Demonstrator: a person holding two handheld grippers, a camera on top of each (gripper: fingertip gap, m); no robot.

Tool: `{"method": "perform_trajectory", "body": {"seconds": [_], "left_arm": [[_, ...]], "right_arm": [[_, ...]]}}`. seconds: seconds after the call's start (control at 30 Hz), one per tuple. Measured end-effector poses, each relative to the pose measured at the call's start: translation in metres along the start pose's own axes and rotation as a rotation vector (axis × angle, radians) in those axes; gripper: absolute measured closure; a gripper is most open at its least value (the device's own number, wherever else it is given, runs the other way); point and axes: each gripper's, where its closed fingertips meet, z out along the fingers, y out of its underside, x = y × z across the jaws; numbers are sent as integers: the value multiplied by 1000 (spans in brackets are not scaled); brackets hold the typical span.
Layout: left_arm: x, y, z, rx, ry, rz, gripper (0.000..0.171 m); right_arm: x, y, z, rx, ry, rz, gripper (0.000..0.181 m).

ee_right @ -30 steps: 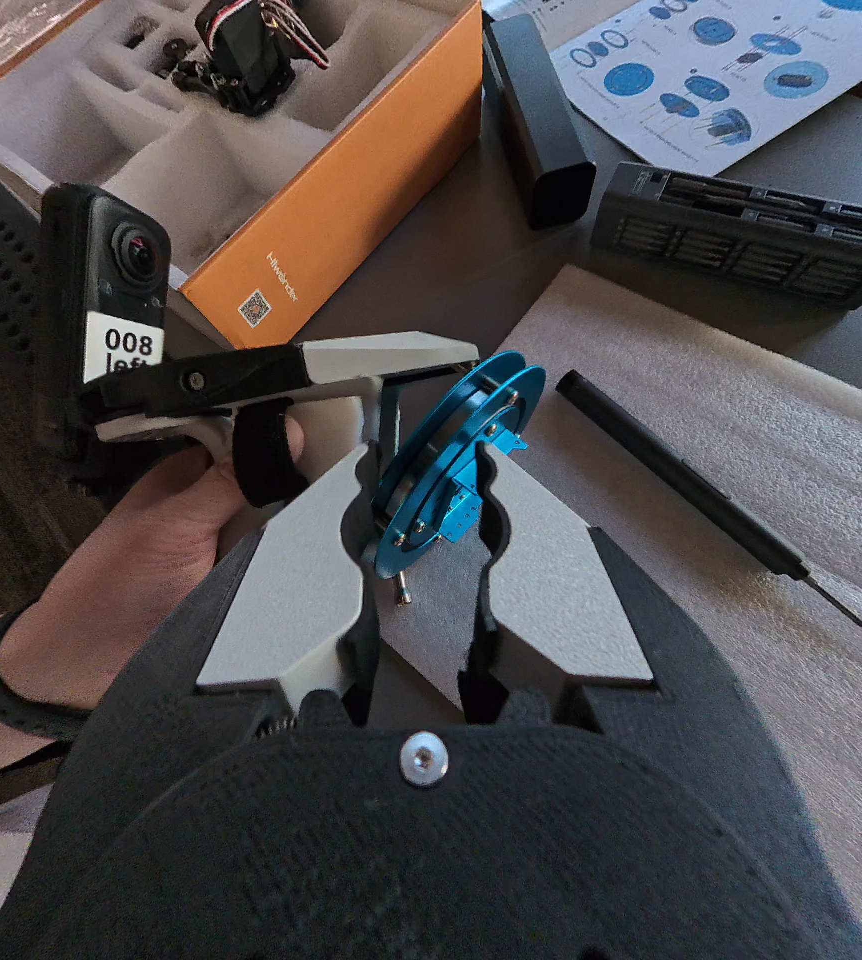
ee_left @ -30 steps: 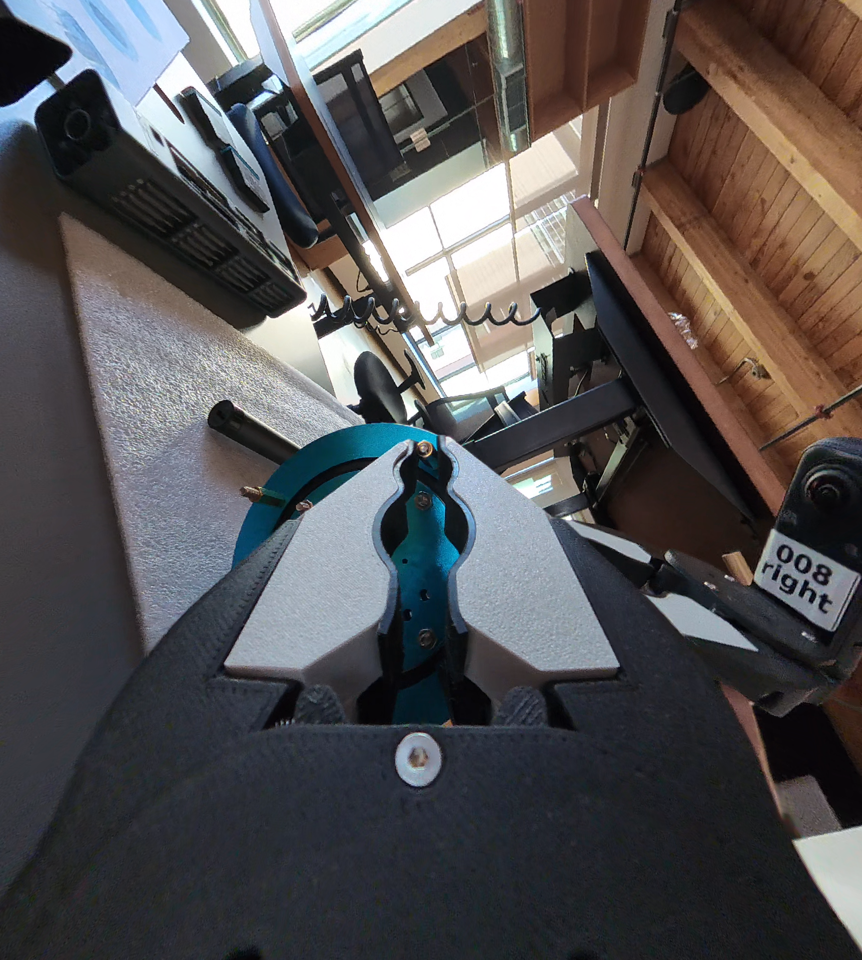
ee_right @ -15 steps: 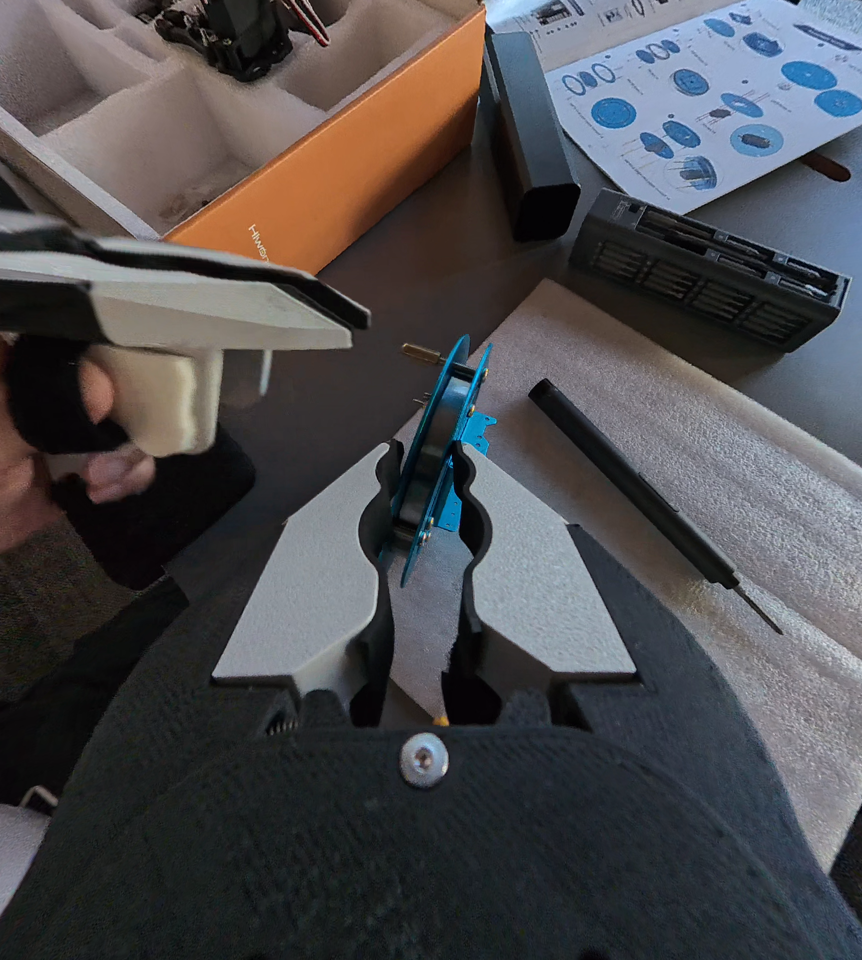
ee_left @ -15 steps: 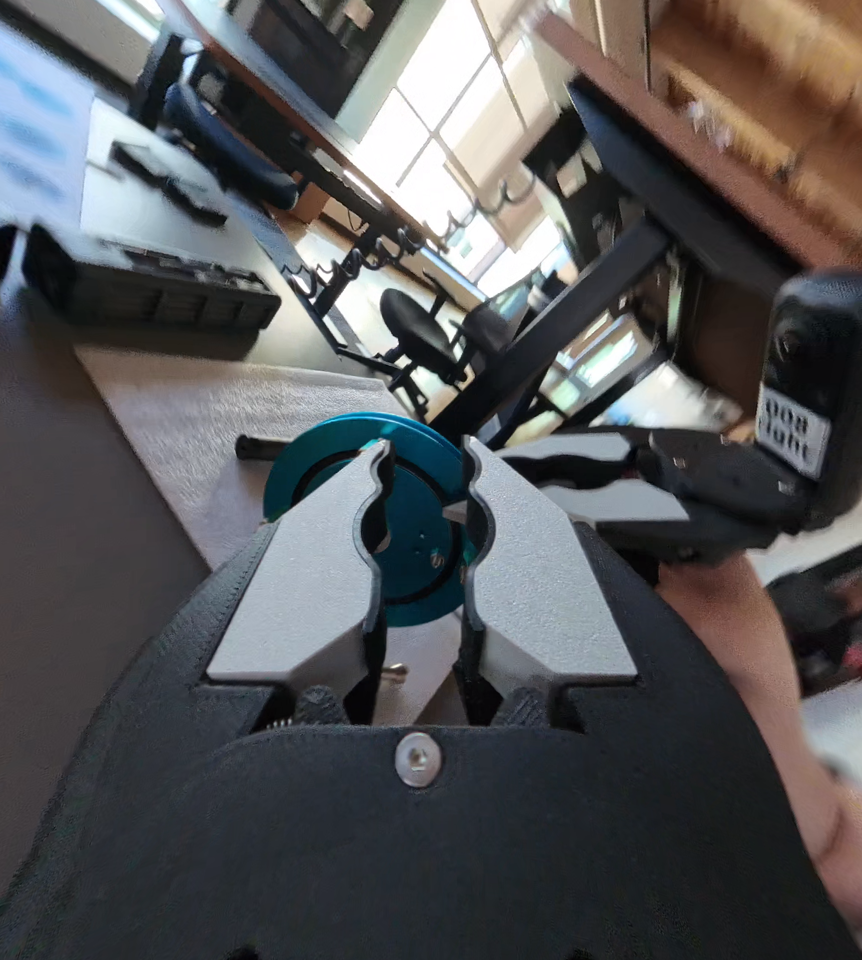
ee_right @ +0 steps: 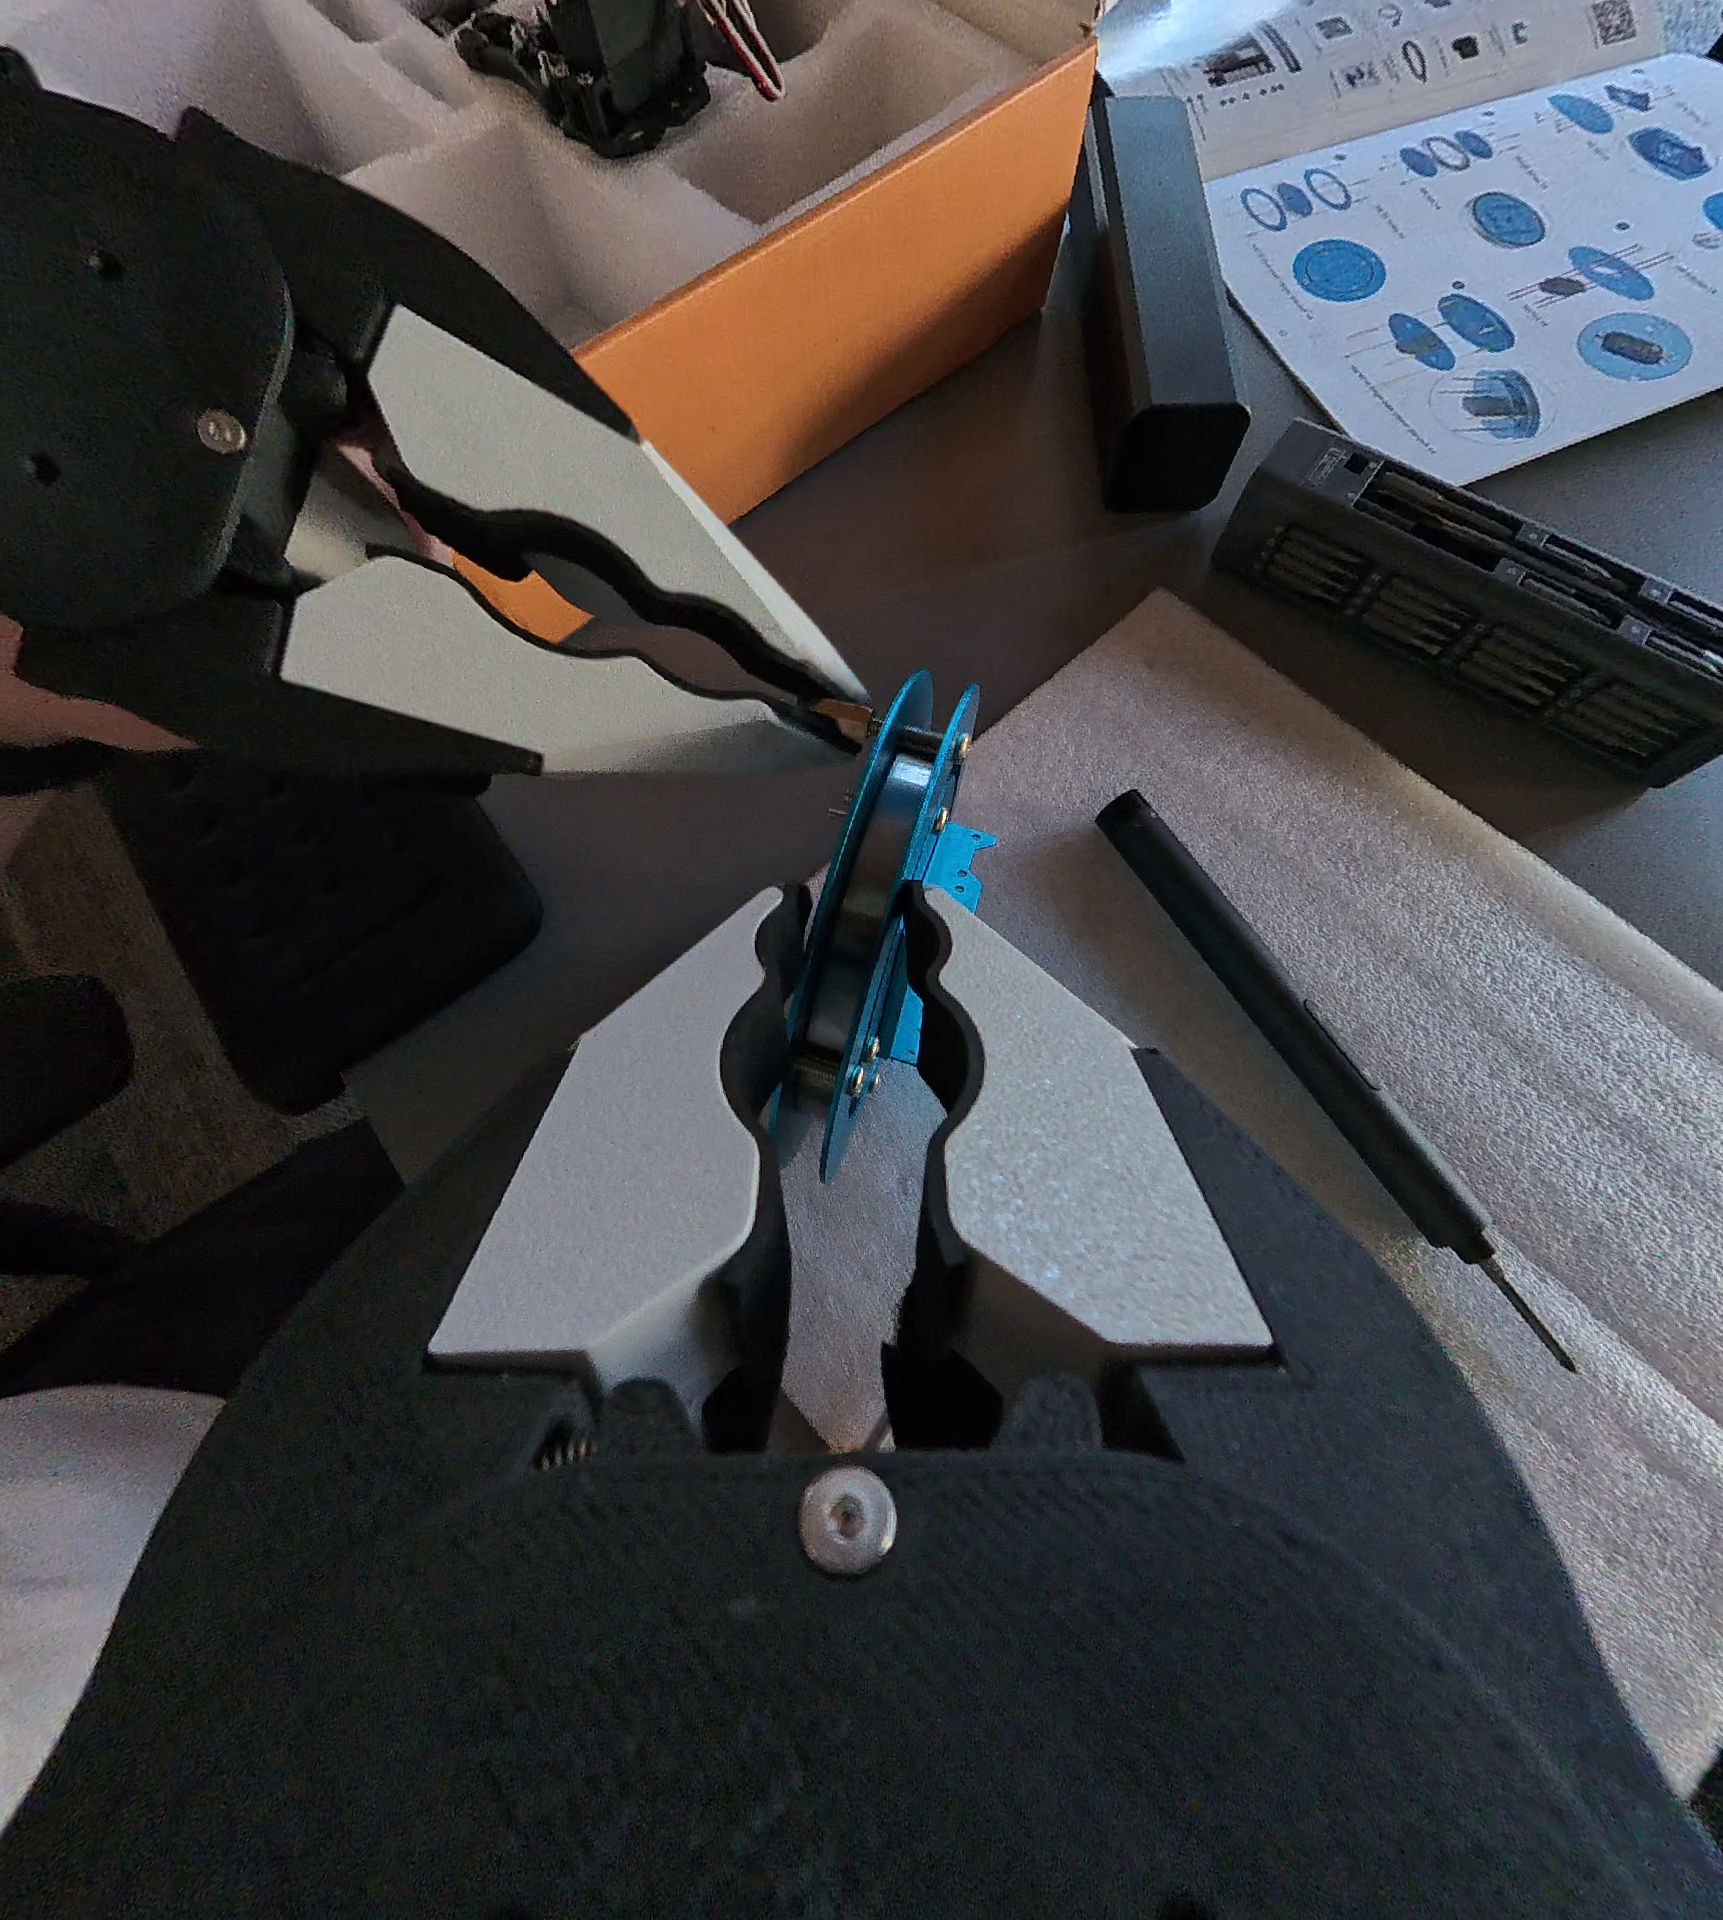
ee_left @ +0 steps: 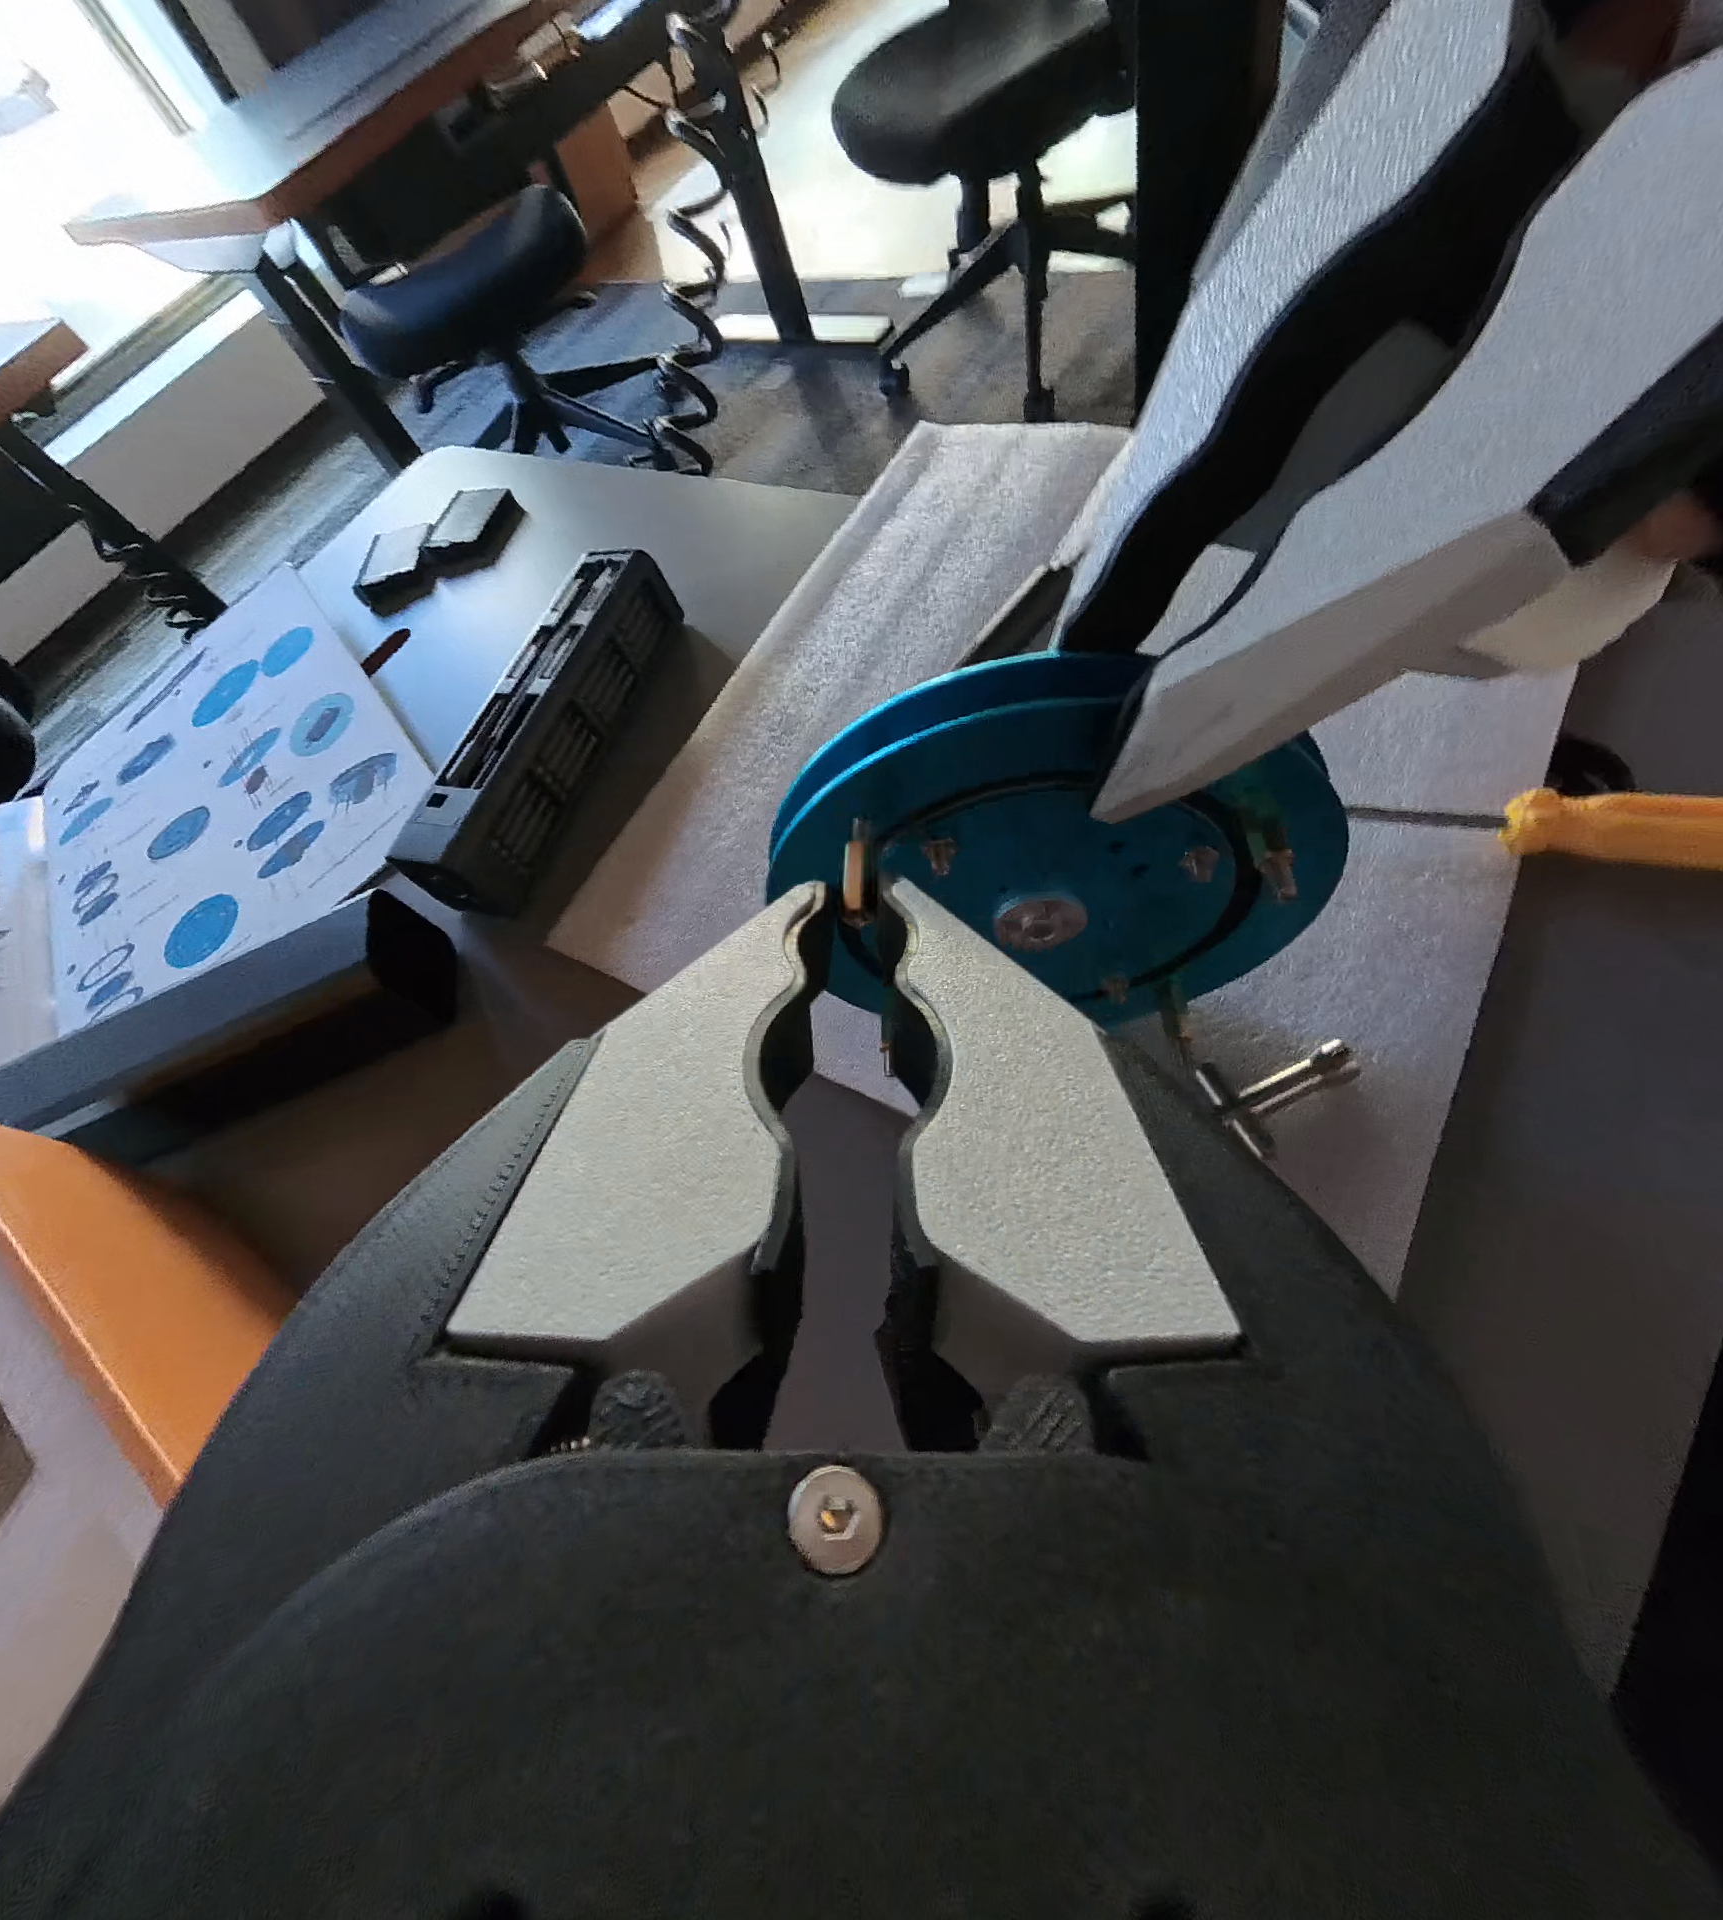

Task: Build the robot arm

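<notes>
Disc [ee_right: 862, 935] gripped; standoff [ee_left: 854, 878] pinched (left view).

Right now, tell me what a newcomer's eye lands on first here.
The blue disc assembly stands on edge over the white foam sheet, clamped by the right gripper. The left gripper pinches a small brass post at the disc's rim. Behind sits an orange box.

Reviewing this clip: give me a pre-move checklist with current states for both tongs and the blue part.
1. Right tongs gripping blue disc assembly: ok, clamped across its edge, disc upright.
2. Left tongs on brass standoff: ok, tips closed on it at the rim.
3. Standoff seated in disc: cannot tell.
4. Screwdriver apart from both tongs: ok, lying on foam sheet.
5. Loose screw in sight: ok, on foam beside disc.
</notes>
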Motion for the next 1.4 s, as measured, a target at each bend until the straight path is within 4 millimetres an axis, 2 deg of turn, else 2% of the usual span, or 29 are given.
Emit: {"method": "perform_trajectory", "body": {"seconds": [0.33,0.57,0.7,0.83,0.97,1.07,1.13,1.3,1.4], "left_arm": [[5,1,-2,11,8,93,167],[8,4,-9,60,15,187,167],[11,2,-7,95,83,208,168],[9,0,-4,105,132,227,168],[11,-2,-3,95,162,247,168],[12,-1,-5,90,177,276,168],[13,-1,-6,85,192,275,168],[13,-2,-5,75,203,274,168],[11,-2,-4,69,185,291,168]], "right_arm": [[-8,1,-2,115,3,108,162],[-24,2,-5,158,-130,155,158],[-26,0,-16,188,-269,34,154],[8,-15,-24,362,-305,-271,156],[18,-9,-4,397,-401,-565,161],[9,-13,4,393,-454,-673,163],[3,-15,8,394,-456,-759,170],[3,-16,10,384,-472,-804,176],[5,-16,12,343,-521,-714,176]]}}
